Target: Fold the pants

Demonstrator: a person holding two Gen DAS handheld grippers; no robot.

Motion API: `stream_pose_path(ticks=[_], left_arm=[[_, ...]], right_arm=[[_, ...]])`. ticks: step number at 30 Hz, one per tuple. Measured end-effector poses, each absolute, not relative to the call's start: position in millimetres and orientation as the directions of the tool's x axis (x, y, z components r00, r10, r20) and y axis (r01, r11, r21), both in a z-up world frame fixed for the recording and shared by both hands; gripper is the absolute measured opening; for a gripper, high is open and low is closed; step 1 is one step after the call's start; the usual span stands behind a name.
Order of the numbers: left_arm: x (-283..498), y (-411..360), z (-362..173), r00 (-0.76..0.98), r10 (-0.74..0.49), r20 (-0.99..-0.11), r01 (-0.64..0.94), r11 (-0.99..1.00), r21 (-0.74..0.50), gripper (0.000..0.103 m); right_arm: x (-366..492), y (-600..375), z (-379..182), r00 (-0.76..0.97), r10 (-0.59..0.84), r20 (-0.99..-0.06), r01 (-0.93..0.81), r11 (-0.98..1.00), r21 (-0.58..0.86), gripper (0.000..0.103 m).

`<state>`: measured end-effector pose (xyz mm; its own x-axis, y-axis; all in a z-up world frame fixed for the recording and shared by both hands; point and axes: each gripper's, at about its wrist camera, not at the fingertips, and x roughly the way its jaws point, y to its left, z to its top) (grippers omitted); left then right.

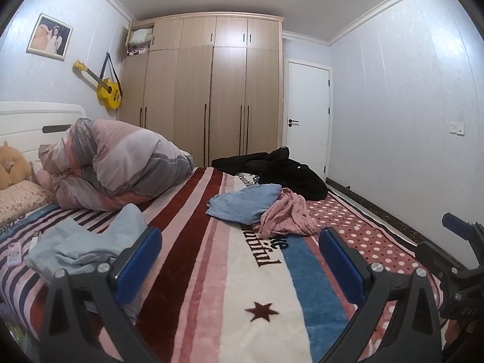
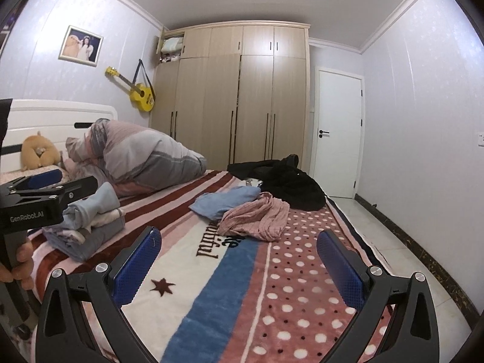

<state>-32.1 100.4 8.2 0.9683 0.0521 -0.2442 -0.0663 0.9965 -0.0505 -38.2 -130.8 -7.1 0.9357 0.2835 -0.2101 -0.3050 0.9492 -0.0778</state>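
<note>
Pants [image 2: 254,216], pink checked, lie crumpled mid-frame on the bed [image 2: 302,287] beside a blue garment [image 2: 224,202]. Left tool [image 1: 240,260] and right tool [image 2: 239,260] hover spread wide, grasping nothing.

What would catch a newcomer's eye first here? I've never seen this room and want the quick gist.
Probably the loud striped and dotted blanket covering the bed, with a loose heap of clothes mid-bed: a blue garment, a pink one and a black one behind. Next, the yellow guitar hanging on the left wall, and the two open grippers holding nothing.
</note>
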Motion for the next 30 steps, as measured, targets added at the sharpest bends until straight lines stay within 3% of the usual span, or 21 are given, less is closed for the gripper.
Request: stream_pose_path(ticks=[30], left_arm=[[-29.5, 99.5, 2.5, 0.968, 0.052, -0.245, -0.065, 0.997, -0.047, 0.102]], right_arm=[[-31.1, -134.3, -7.5, 0.941, 0.271, -0.205, -0.293, 0.953, -0.084, 0.103]])
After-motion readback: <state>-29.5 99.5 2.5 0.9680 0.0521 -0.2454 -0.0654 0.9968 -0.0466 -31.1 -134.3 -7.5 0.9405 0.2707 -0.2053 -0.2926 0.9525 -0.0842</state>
